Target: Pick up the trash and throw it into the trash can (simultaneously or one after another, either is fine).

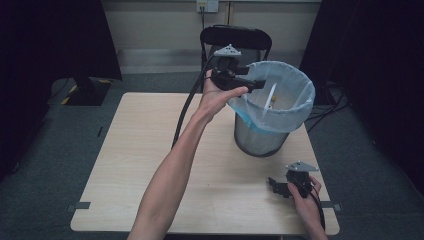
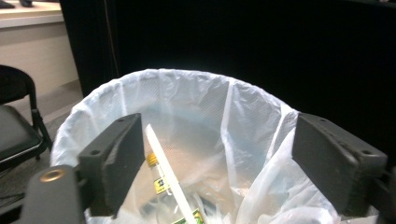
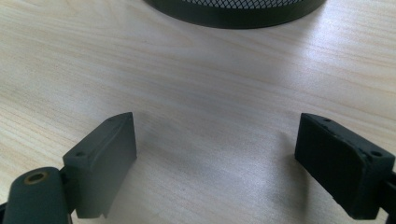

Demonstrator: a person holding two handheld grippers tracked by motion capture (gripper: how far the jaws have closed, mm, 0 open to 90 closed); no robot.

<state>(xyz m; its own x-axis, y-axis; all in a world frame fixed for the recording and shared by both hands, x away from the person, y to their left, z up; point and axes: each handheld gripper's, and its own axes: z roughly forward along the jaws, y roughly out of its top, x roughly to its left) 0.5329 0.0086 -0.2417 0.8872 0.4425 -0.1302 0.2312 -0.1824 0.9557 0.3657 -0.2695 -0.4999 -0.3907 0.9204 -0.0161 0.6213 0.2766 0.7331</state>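
Where the left hand-held gripper overhangs the bin rim, jaws spread, empty.

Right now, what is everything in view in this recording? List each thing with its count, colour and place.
table: one, light wood, centre of the high view.
waste bin: one, dark mesh, standing on the table's far right part.
bin liner: one, pale blue-white plastic, folded over the bin's rim.
white strip: one, white, leaning inside the bin.
bottle: one, clear with a gold cap and a yellow-green label, lying in the bin under the strip.
chair: one, black, behind the table.
left hand-held gripper: one, black, held over the bin's near rim, jaws open with nothing between them.
right hand-held gripper: one, black, low over the table's near right corner, jaws open and empty.
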